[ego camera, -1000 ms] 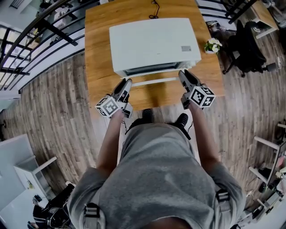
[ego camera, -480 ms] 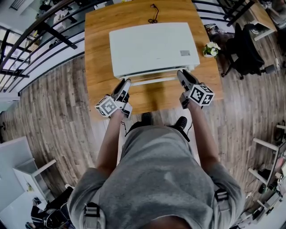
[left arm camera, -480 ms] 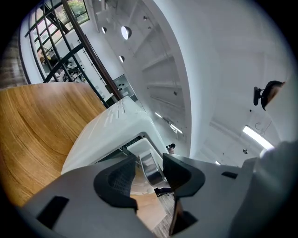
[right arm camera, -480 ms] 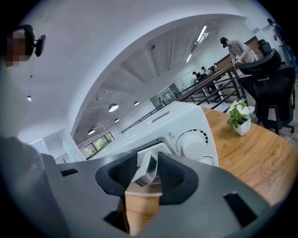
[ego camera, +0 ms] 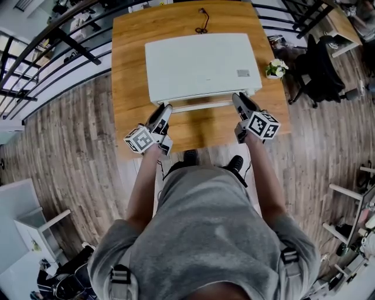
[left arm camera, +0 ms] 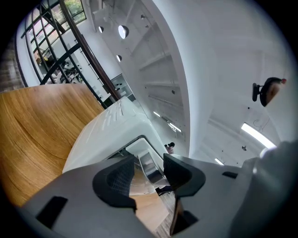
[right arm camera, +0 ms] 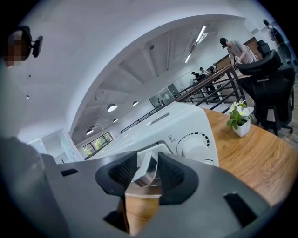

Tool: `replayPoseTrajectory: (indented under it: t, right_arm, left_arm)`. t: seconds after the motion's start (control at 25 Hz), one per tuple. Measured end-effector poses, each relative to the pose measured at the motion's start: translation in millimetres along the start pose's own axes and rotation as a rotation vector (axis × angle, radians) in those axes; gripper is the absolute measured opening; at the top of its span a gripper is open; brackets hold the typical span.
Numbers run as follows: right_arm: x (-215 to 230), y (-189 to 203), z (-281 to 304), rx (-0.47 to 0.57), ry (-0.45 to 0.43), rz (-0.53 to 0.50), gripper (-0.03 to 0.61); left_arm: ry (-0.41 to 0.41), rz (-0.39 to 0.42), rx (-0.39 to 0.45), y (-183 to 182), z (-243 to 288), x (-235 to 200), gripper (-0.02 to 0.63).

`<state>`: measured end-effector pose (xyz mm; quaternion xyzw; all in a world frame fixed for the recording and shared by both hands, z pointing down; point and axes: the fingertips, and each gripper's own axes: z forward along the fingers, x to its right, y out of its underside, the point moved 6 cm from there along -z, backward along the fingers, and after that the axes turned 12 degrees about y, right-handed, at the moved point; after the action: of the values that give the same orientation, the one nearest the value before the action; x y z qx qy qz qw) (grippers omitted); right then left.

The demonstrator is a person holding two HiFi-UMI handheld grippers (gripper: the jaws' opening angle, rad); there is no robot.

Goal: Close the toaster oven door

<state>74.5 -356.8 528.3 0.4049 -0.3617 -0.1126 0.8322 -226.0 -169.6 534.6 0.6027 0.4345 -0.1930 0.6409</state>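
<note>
located toaster oven at the middle of the wooden table, front turned toward the person. judged the door raised to closed, or all but closed: saw the front face upright in both gripper views and the door handle standing just off the front edge in the head view. could not confirm full seating along the top seam. rated the closing stroke as essentially complete.

found left gripper at the left end of the handle, jaws opening, with the chrome bar between them and a gap to each pad; noted nothing gripped. found right gripper at the right end of the handle, beside the control dial, jaws set narrower than the left; judged the pads to be bearing on the bar.

listed as remaining: release of the right-hand grip, withdrawal of both grippers, and a check for door spring-back.

counted, largest first:
- 1 table
- 1 toaster oven
- 1 door
- 1 door handle
- 2 grippers
- 2 marker cubes, 1 per gripper
- 1 potted plant, near the right table edge, apart from the oven
- 1 control dial visible
- 1 cable behind the oven
</note>
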Motion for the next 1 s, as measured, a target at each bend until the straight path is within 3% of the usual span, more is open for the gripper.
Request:
replayPoseTrajectory:
  t: [0.32,0.64,0.84,1.0]
  right_arm:
    - [-9,-5,4,0.029,0.077,-0.128,0.154]
    - [-10,-1,-1,0.051,0.082,-0.132,0.17]
    - [-14,2,-9,0.073,0.087,-0.208,0.169]
    - [-18,4,-16,0.087,0.111,-0.287,0.169]
  left_arm:
    - [-0.034,0.11,-0.04,-6,-7,2,0.199]
    - [-0.029,0.111,-0.05,-5,-15,0,0.198]
    - [-0.033,0.136,-0.077,-5,-17,3,0.195]
    - [-0.034,0.205,-0.11,-6,-20,8,0.134]
